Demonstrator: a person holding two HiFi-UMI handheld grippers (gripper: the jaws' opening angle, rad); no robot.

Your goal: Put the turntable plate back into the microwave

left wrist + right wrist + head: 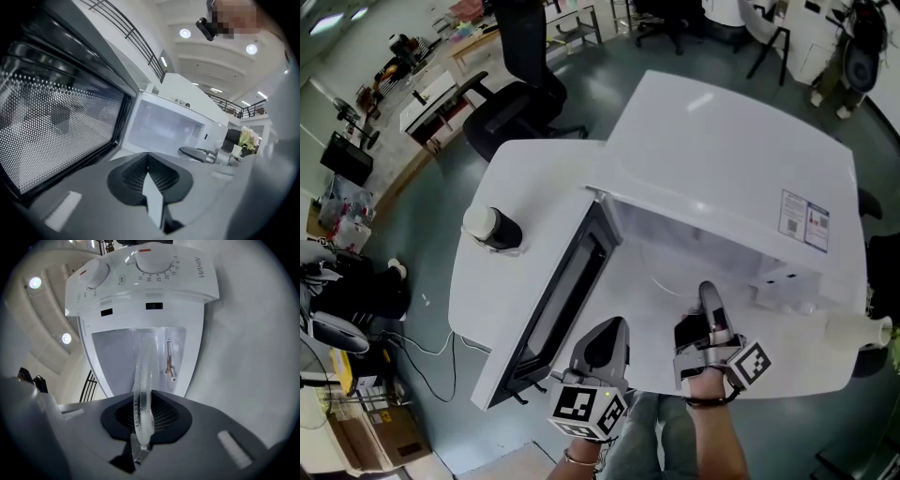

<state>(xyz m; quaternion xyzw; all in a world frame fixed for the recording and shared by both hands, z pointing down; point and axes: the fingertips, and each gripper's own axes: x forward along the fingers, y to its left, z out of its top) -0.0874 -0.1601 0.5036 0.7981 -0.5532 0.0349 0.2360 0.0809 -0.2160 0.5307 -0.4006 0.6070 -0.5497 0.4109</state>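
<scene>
The white microwave [722,159] stands on a white table [478,291] with its door [562,300] swung open to the left. My right gripper [709,300] sits at the mouth of the cavity [694,253]. In the right gripper view the clear glass turntable plate [144,380] shows edge-on, and the right gripper [146,416] is shut on its rim. The plate reaches into the cavity [117,357]. My left gripper [605,342] hangs in front of the open door. In its own view the left gripper [149,176] is shut with nothing in it.
A black-and-white cylinder [492,228] stands on the table left of the door. A white bottle [862,328] lies by the microwave's right side. The control knobs [152,258] are beside the cavity, and a thin roller arm [169,362] lies inside it. An office chair [520,94] stands behind the table.
</scene>
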